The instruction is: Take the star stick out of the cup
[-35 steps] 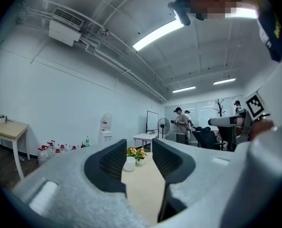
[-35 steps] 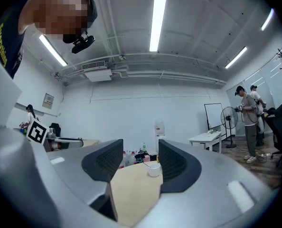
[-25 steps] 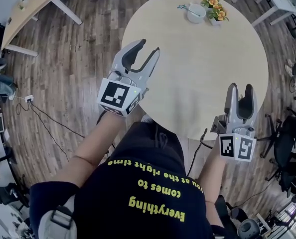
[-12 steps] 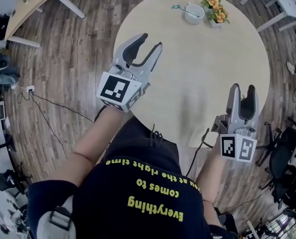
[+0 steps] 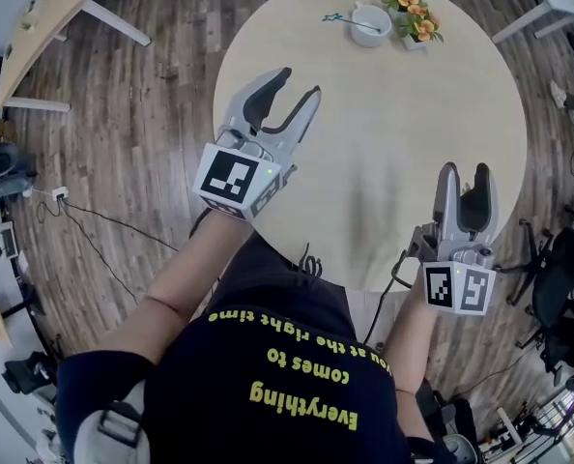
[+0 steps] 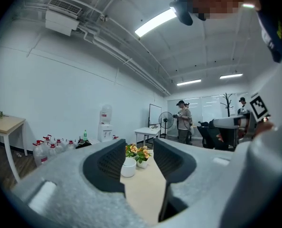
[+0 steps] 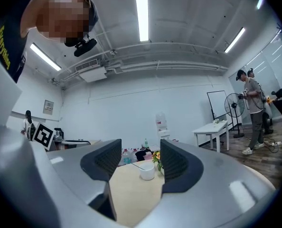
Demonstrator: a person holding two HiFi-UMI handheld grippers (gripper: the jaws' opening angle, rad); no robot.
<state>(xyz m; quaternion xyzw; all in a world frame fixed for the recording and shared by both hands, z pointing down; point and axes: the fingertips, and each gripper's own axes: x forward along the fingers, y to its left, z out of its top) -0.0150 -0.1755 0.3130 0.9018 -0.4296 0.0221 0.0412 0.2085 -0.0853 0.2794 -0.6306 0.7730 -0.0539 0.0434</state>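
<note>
Overhead, a round pale table [image 5: 393, 133] fills the upper middle of the frame, with wood floor [image 5: 152, 85] around it. White cup [image 5: 372, 24] stands near the table's far edge, upper centre-right. Star stick [image 5: 343, 18] rests in it, leaning out over the rim to the left, star end just clear of the cup. Small pot of orange flowers [image 5: 414, 10] sits just beside the cup, on its right. Left gripper [image 5: 300, 82] at centre-left, over the table's near-left edge, aimed roughly toward the cup but well apart from it. Its jaws have just been opening and now stand spread wide, nothing held between them. Right gripper [image 5: 466, 169] at lower right, over the near-right edge, also far from the cup. Its jaws have likewise just been opening, released, gripping nothing. Each gripper view shows cup and flowers small and distant, framed in the gap between the jaws. Person in a dark shirt [image 5: 287, 375] with yellow lettering holds both, lower centre.
</note>
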